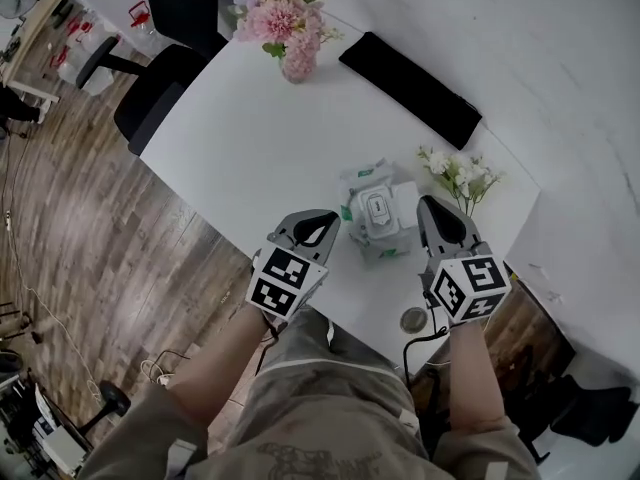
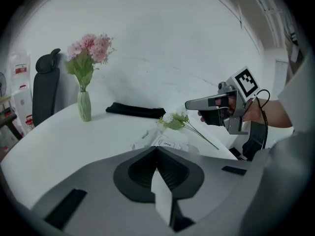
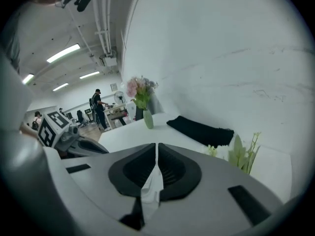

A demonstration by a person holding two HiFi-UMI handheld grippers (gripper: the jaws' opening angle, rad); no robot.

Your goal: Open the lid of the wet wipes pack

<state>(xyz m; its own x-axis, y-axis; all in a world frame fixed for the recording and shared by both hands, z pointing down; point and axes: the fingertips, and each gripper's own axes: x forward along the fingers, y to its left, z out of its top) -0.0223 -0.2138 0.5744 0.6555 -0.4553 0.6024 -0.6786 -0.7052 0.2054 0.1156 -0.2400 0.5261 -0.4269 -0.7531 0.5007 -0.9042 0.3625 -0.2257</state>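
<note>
Two closed, empty pairs of jaws beside the wet wipes pack [image 1: 360,181]. Pin with left gripper [image 1: 328,222], pry lid [image 1: 378,211] gently with right gripper [image 1: 430,208].

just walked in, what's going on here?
A person holds a gripper in each hand over a white table. The left gripper and right gripper sit either side of the wet wipes pack, both shut, neither touching it. Its lid looks flat and closed, so it is not yet opened.
</note>
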